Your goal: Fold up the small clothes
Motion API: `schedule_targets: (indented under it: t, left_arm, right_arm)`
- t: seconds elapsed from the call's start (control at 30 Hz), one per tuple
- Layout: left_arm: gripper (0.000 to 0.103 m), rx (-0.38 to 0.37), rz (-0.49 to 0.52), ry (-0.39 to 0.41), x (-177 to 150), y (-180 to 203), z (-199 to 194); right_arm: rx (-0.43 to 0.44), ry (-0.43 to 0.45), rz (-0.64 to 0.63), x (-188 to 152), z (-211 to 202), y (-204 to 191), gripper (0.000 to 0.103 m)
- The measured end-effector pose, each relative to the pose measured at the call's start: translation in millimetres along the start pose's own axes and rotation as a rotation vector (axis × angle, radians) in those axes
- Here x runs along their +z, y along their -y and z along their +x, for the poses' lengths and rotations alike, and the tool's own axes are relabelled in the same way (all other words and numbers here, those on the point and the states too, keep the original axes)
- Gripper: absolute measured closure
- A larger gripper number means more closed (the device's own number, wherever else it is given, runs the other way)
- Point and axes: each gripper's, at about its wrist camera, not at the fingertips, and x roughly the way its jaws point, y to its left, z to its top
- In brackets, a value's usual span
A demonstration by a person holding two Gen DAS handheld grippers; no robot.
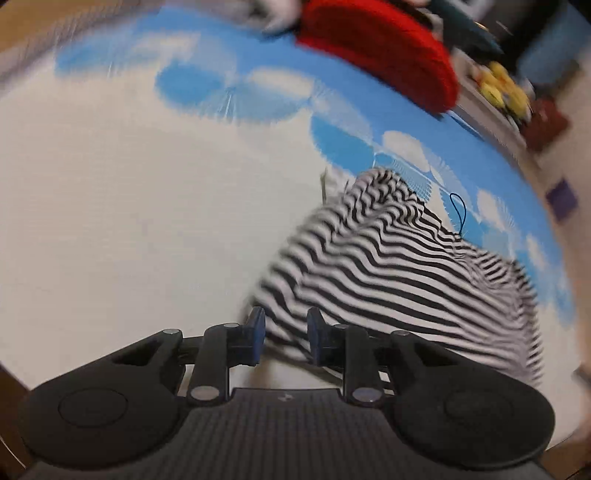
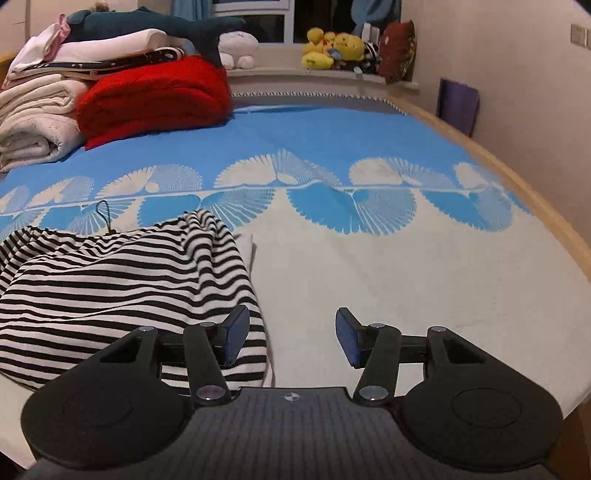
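Now the left gripper (image 1: 283, 338) straddles the striped shirt's (image 1: 388, 266) hem, pads apart; pinch squarely. The right gripper (image 2: 290, 341) gapes empty over the bed (image 2: 406, 266).

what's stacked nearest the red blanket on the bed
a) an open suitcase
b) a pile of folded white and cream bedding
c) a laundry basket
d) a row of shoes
b: in the right wrist view the folded white and cream bedding sits piled right against the left side of the red blanket, with a dark plush shark lying on top of the pile.
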Motion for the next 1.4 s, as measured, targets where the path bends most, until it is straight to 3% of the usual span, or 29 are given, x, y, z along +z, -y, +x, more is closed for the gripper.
schedule_targets:
  t: [0.1,0.17,0.37,0.63,0.7,0.77,0.8,0.9,0.97,1.07,1.13,1.2,1.3,1.33,1.4]
  left_arm:
    - [0.059,0.024,-0.051,-0.029,-4,0,12]
    - [0.042,0.057,-0.083,-0.035,-3,0,20]
    - [0.042,0.054,-0.219,-0.065,-2,-7,43]
    - [0.040,0.106,-0.323,-0.086,-5,-12,66]
    - [0.046,0.112,-0.324,-0.063,-2,-10,66]
    - [0.085,0.116,-0.307,-0.045,3,-4,66]
    - [0.087,0.135,-0.277,-0.035,6,4,64]
    - [0.090,0.292,-0.070,0.009,17,60,56]
    - [0.091,0.320,0.023,0.079,22,108,45]
    - [0.092,0.227,0.244,0.235,15,215,22]
    - [0.092,0.105,0.437,0.333,-10,294,10]
    - [0.093,-0.044,0.610,0.359,-48,360,6]
    - [0.092,-0.236,0.824,0.274,-114,422,25]
    - [0.090,-0.291,0.888,0.203,-136,434,38]
    - [0.081,-0.330,0.986,0.014,-164,446,69]
  right_arm:
    - [0.018,-0.002,0.020,1,4,5,0.049]
    - [0.036,-0.010,0.030,1,7,8,0.049]
    - [0.041,-0.066,0.023,1,20,6,0.049]
    - [-0.072,-0.167,-0.037,-3,42,11,0.049]
    - [-0.104,-0.193,-0.022,-4,47,17,0.049]
    - [-0.127,-0.212,0.001,-4,50,23,0.049]
    - [-0.132,-0.217,0.015,-4,50,26,0.049]
    - [-0.139,-0.216,0.048,-3,49,34,0.050]
    - [-0.151,-0.209,0.046,-3,48,37,0.050]
    - [-0.169,-0.204,0.056,-3,47,45,0.050]
    - [-0.180,-0.204,0.074,-4,46,51,0.050]
    - [-0.195,-0.203,0.104,-4,45,60,0.050]
    - [-0.219,-0.194,0.153,-5,42,73,0.051]
    - [-0.227,-0.191,0.176,-6,41,78,0.051]
    - [-0.227,-0.189,0.213,-7,40,86,0.051]
